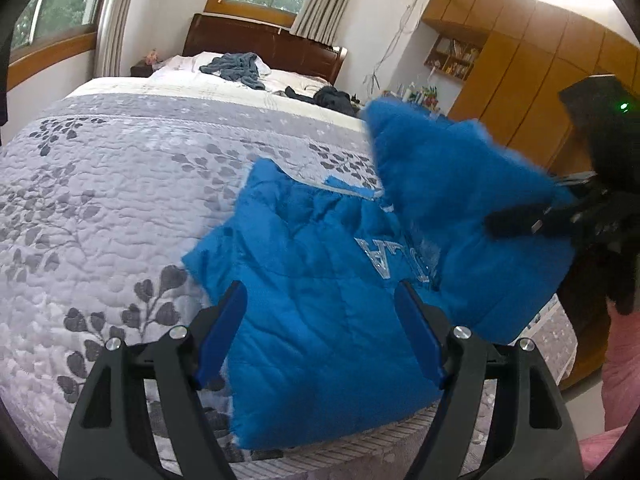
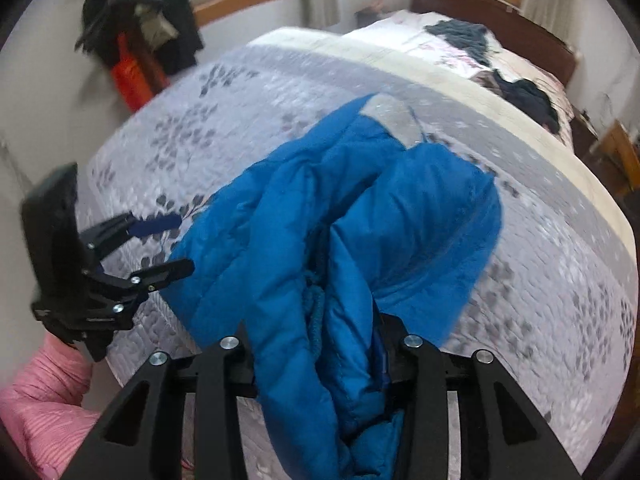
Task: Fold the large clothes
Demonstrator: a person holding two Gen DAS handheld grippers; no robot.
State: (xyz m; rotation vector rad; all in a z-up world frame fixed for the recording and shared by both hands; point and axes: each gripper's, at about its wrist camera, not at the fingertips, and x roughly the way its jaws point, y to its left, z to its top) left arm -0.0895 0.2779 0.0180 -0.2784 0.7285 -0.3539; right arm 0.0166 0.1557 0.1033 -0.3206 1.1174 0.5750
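Note:
A blue padded jacket (image 1: 320, 304) with silver lettering lies near the foot of the bed. In the left wrist view my left gripper (image 1: 322, 320) is open, hovering just over the jacket's near part, with its blue pads (image 1: 224, 332) apart and holding nothing. One side of the jacket is lifted and folded over at the right by my right gripper (image 1: 504, 224). In the right wrist view the right gripper (image 2: 316, 336) is shut on bunched jacket (image 2: 360, 216) fabric, which hides its fingertips. The open left gripper (image 2: 180, 244) sits at the jacket's left edge.
The bed's grey leaf-patterned quilt (image 1: 120, 200) spreads wide to the left. Dark clothes (image 1: 236, 66) lie by the pillows and headboard. Wooden wardrobes (image 1: 540, 72) stand at the right. Hanging dark clothes and a red item (image 2: 132, 80) are beyond the bed. A pink sleeve (image 2: 44, 392) shows nearby.

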